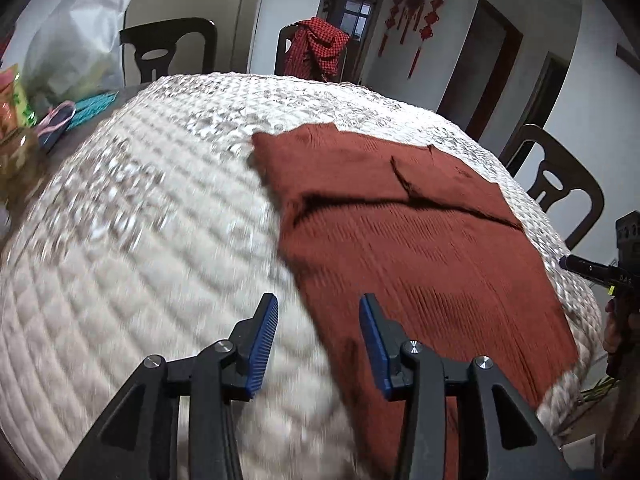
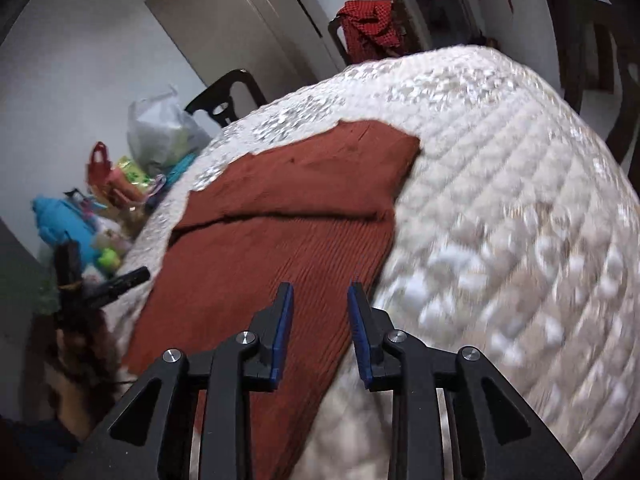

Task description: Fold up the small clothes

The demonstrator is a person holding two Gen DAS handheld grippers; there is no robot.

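A rust-red knit garment [image 1: 420, 232] lay flat, partly folded, on the quilted white table cover [image 1: 140, 240]. Dark chairs [image 1: 168, 48] ringed it. The left gripper [image 1: 318, 320] and right gripper [image 2: 320, 308] were both spread, pinching nothing.

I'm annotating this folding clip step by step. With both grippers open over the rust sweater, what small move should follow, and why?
Probably lower both grippers to the sweater's near hem and pinch it. The left gripper and right gripper are open and empty, the sleeves already lie folded across, and the body still lies full length on the quilted cover.
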